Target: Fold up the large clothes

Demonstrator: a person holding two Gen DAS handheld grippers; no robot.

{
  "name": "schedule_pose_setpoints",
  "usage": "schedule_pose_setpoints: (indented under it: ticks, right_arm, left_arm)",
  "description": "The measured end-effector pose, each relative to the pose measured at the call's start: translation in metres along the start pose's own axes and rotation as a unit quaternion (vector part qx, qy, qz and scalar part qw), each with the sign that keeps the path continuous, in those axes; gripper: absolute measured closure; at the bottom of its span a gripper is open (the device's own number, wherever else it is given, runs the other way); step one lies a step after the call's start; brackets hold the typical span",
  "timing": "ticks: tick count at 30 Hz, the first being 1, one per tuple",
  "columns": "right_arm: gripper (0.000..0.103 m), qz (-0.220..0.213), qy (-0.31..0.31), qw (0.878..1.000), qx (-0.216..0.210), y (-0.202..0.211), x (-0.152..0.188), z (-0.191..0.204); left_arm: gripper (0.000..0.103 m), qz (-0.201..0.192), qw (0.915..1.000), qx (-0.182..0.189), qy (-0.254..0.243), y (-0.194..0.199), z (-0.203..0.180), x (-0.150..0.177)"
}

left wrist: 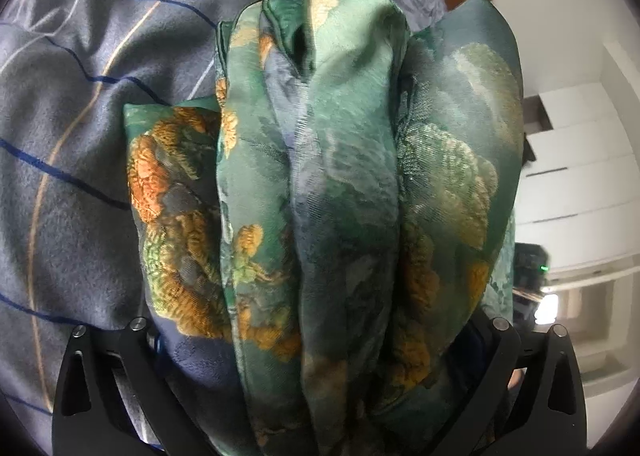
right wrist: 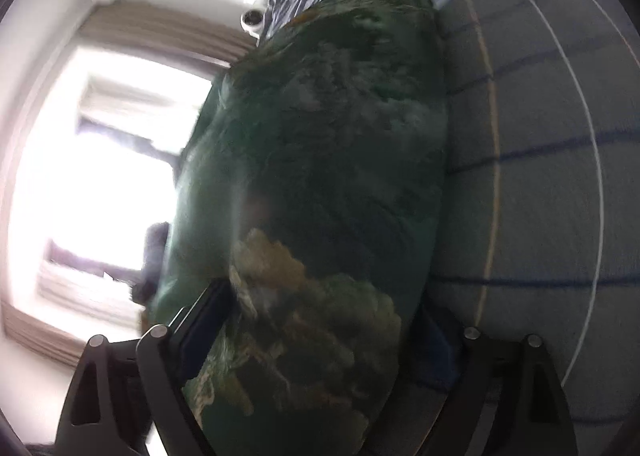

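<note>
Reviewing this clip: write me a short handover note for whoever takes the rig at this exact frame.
Left gripper: shut on the green floral garment, several bunched folds between its fingers.
Right gripper: shut on the same garment, which fills its view.
Location: the garment is held up over the grey striped bedspread; one part seems to lie on the bed.
Done: cloth gathered into folds.
Left: lay it flat, finish and neaten the fold.
</note>
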State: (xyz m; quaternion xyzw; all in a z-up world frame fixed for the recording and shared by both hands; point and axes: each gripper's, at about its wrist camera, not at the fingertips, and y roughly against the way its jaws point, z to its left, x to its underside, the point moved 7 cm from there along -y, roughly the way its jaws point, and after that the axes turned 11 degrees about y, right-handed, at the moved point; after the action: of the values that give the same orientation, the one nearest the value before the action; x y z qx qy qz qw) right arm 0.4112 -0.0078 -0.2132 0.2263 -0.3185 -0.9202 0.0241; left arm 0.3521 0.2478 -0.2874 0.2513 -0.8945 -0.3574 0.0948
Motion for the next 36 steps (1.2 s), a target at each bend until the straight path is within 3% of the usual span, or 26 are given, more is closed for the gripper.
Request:
schedule_pose_setpoints:
  ticks: [3, 6, 11, 18, 22, 26, 28, 30, 32, 36]
  right_arm:
    - [0.019, 0.002, 0.083, 0.994, 0.065, 0.001, -0.005, 0.023]
    - [0.024, -0.021, 0.167, 0.980, 0.109, 0.010, -0.004, 0.056]
    - [0.026, -0.068, 0.240, 0.961, 0.121, 0.036, -0.018, 0.099]
    - [0.026, -0.107, 0.259, 0.952, 0.118, 0.055, -0.098, 0.095]
    - [0.026, -0.102, 0.233, 0.962, 0.100, 0.040, -0.144, 0.058]
    - [0.026, -0.077, 0.188, 0.975, 0.087, 0.016, -0.162, 0.005]
    - [0.026, -0.059, 0.158, 0.982, 0.089, 0.000, -0.155, -0.026]
    - [0.026, -0.049, 0.131, 0.986, 0.091, -0.010, -0.148, -0.051]
    - [0.025, -0.066, 0.098, 0.991, 0.062, -0.011, -0.146, -0.068]
    - [0.021, -0.078, 0.087, 0.991, 0.062, -0.001, -0.143, -0.067]
  left_arm:
    - [0.039, -0.034, 0.9988, -0.020, -0.031, 0.011, -0.015, 0.010]
    - [0.049, -0.057, 0.9966, -0.025, -0.054, 0.029, -0.031, 0.020]
    - [0.049, -0.095, 0.9909, -0.012, -0.094, 0.051, -0.075, 0.006]
    - [0.049, -0.124, 0.9841, -0.017, -0.125, 0.041, -0.119, -0.055]
    - [0.049, -0.117, 0.9847, -0.040, -0.123, 0.024, -0.112, -0.077]
    - [0.046, -0.081, 0.9880, -0.075, -0.107, -0.028, -0.090, -0.098]
    - [0.039, -0.082, 0.9868, -0.095, -0.102, -0.048, -0.073, -0.101]
    - [0.028, -0.097, 0.9887, -0.071, -0.090, -0.049, -0.064, -0.103]
    - [0.026, -0.102, 0.9903, -0.054, -0.077, -0.044, -0.061, -0.101]
    - [0.025, -0.135, 0.9802, -0.082, -0.120, -0.017, -0.070, -0.075]
